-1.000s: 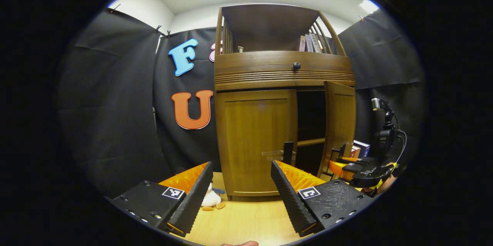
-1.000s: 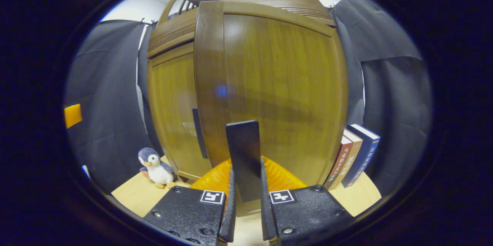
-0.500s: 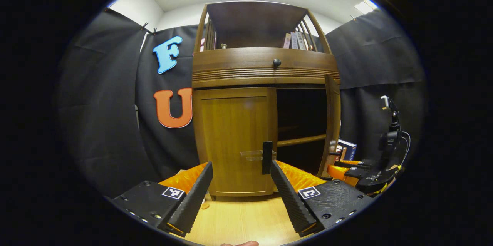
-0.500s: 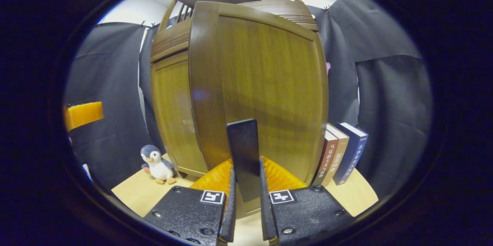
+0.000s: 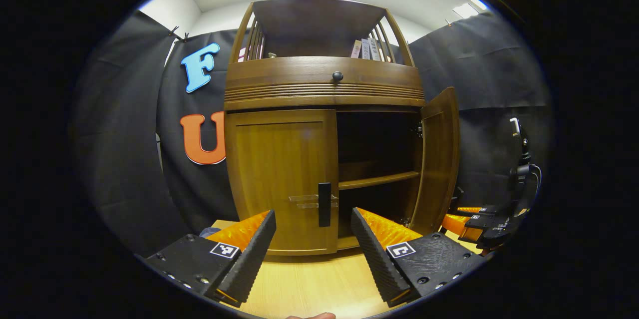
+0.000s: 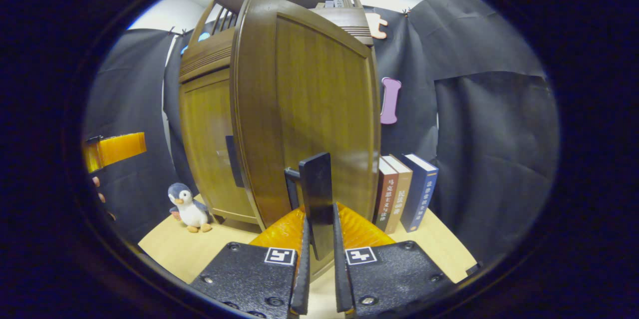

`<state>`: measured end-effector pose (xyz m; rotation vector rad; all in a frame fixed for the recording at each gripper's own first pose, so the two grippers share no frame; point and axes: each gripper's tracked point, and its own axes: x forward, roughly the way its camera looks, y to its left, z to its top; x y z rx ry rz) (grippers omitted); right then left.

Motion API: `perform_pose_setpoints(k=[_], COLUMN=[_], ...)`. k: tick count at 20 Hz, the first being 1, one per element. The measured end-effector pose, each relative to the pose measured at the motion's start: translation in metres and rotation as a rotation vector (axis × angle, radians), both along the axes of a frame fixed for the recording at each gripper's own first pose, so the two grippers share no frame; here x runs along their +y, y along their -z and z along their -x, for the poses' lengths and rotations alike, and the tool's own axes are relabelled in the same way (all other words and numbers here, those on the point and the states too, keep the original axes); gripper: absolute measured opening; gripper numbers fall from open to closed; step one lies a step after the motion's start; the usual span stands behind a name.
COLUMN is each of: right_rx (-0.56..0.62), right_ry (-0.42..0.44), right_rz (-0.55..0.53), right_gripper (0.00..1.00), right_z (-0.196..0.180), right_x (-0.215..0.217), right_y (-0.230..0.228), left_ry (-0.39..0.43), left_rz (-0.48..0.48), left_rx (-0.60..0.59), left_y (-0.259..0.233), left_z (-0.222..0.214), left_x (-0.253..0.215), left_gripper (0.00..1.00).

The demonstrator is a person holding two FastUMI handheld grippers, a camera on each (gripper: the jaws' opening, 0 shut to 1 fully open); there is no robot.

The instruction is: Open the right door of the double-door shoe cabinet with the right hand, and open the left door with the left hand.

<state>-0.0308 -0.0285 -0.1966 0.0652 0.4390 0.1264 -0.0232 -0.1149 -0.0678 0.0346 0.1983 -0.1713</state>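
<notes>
The wooden shoe cabinet [image 5: 324, 94] stands ahead in the left gripper view. Its left door [image 5: 282, 174] is closed, with a dark upright handle [image 5: 324, 204] at its inner edge. The right door [image 5: 442, 154] is swung wide, baring a dark inside with a shelf [image 5: 377, 180]. My left gripper [image 5: 312, 246] is open, a short way in front of the left door's handle and not touching it. In the right gripper view the right door [image 6: 319, 109] rises close ahead, and my right gripper [image 6: 318, 259] is shut on the right door's handle [image 6: 317, 199]. The right gripper [image 5: 477, 219] also shows far right.
A toy penguin [image 6: 187, 206] sits on the light wooden tabletop [image 6: 199, 251] left of the cabinet. Several upright books [image 6: 407, 191] stand to the cabinet's right. More books [image 5: 367, 49] sit on the top shelf, above a drawer with a round knob [image 5: 338, 76].
The right door has swung further open, pulled by my right gripper. My left gripper has moved closer, bringing the left door's handle nearer between its fingers.
</notes>
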Motion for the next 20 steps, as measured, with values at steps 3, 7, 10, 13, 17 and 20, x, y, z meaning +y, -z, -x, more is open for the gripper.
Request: perform_pose_setpoints(k=[3, 7, 10, 13, 17, 20], right_rx=[-0.001, 0.017, 0.025, 0.026, 0.035, 0.03], right_ry=[0.059, 0.1, 0.161, 0.235, 0.253, 0.27], right_rz=[0.032, 0.049, 0.048, 0.04, 0.049, 0.152], right_gripper=[0.21, 0.17, 0.16, 0.11, 0.08, 0.08], right_z=[0.006, 0.017, 0.021, 0.023, 0.028, 0.041], right_x=[-0.019, -0.038, -0.061, -0.092, -0.114, -0.132], right_y=[-0.001, 0.003, 0.005, 0.004, 0.004, 0.002], left_ry=[0.038, 0.091, 0.121, 0.145, 0.171, 0.175], left_rz=[0.015, 0.025, 0.028, 0.029, 0.043, 0.042], left_rx=[0.009, 0.024, 0.033, 0.038, 0.058, 0.081], left_y=[0.004, 0.011, 0.014, 0.016, 0.023, 0.032], left_z=[-0.004, -0.009, -0.013, -0.018, -0.022, -0.026], left_x=[-0.017, -0.038, -0.051, -0.06, -0.074, -0.08], left_gripper=[0.92, 0.92, 0.92, 0.92, 0.92, 0.92])
